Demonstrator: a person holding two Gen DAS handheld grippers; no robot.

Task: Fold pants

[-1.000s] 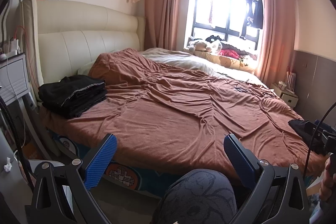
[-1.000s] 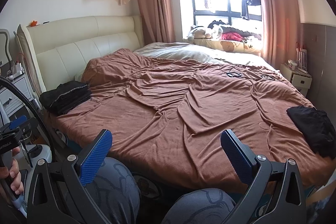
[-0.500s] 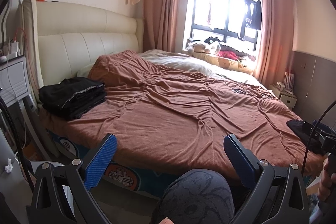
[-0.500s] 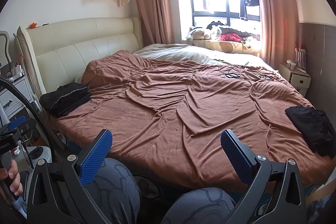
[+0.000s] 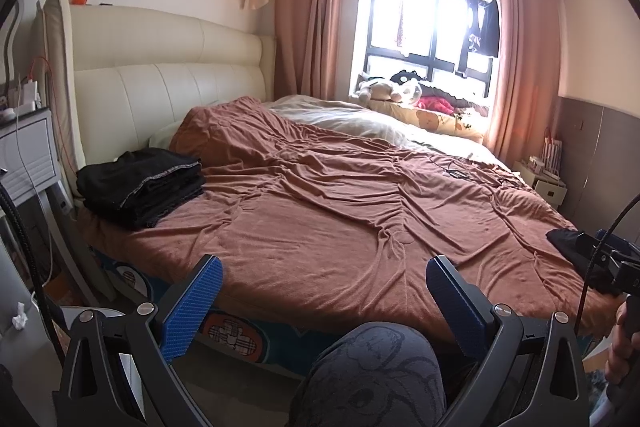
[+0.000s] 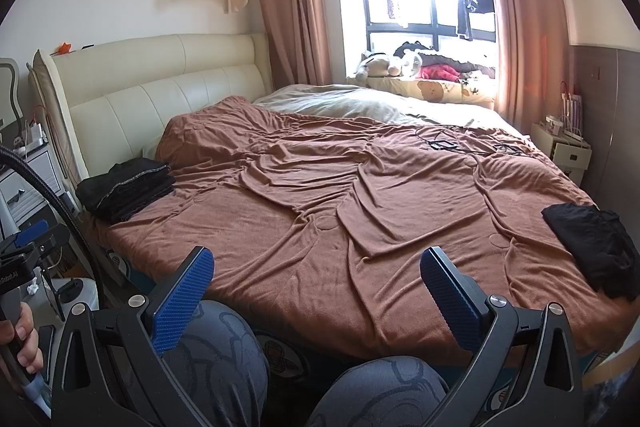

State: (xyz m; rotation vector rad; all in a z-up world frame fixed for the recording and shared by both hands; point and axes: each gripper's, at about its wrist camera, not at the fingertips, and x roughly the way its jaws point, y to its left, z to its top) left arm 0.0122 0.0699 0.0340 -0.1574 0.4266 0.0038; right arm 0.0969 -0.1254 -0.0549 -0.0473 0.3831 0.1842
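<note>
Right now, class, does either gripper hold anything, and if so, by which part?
Nothing is held. The left gripper and the right gripper are both open and empty, short of the bed; the loose black pants lie untouched.

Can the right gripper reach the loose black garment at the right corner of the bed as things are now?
Probably yes. The right gripper is open, holds nothing, and hangs over the person's knees at the bed edge. The black garment lies uncovered on the brown bedspread, with nothing between them. It sits well off to the side, so a sideways reach is needed.
</note>
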